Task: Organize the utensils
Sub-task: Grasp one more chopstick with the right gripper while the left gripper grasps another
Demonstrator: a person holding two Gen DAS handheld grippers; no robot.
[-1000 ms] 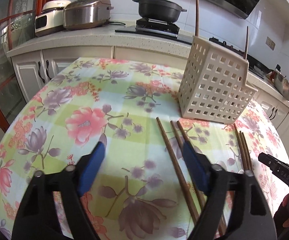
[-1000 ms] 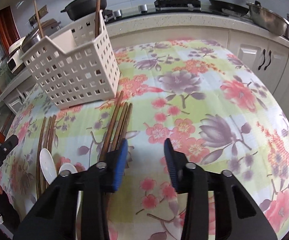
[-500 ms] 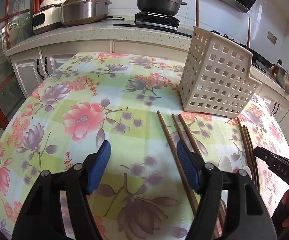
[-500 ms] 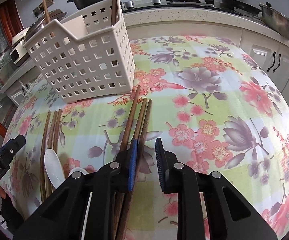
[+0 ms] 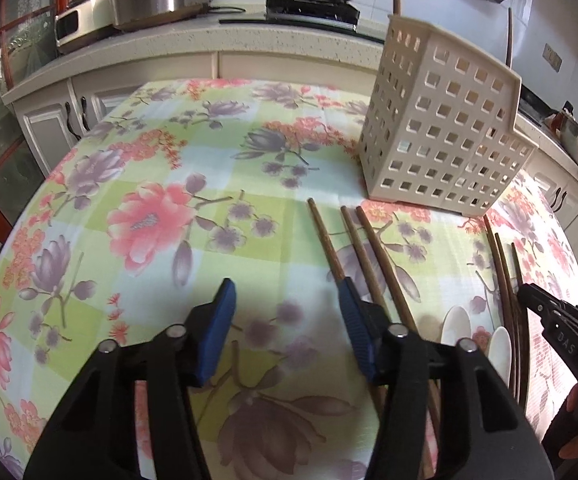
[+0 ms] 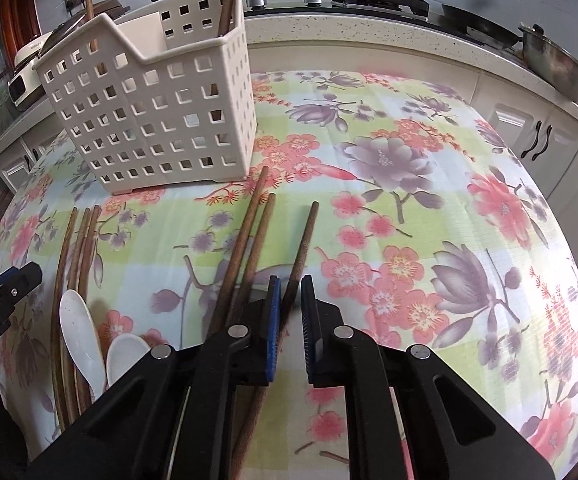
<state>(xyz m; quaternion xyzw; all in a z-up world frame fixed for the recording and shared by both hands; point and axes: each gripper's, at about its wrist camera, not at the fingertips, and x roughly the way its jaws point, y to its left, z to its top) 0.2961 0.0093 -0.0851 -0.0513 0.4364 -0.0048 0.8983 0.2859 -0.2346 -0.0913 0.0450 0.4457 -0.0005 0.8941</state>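
Observation:
A cream perforated utensil caddy point(image 6: 157, 108) stands on the floral table with two chopsticks upright in it; it also shows in the left wrist view point(image 5: 441, 128). My right gripper point(image 6: 289, 300) is shut on one brown chopstick point(image 6: 303, 252), its tip swung away from two other chopsticks point(image 6: 245, 240) lying beside it. A further chopstick bundle point(image 6: 77, 248) and two white spoons point(image 6: 85, 340) lie to the left. My left gripper point(image 5: 287, 308) is open and empty over the cloth, just left of three chopsticks point(image 5: 353, 248).
A kitchen counter point(image 5: 209, 40) with rice cookers, a stove and a black pot runs behind the table. A metal bowl point(image 6: 557, 64) sits on the counter at the right. White cabinets stand below.
My right gripper has closed on one chopstick and drawn it away from its two neighbours. My left gripper has come closer to the table and stayed open.

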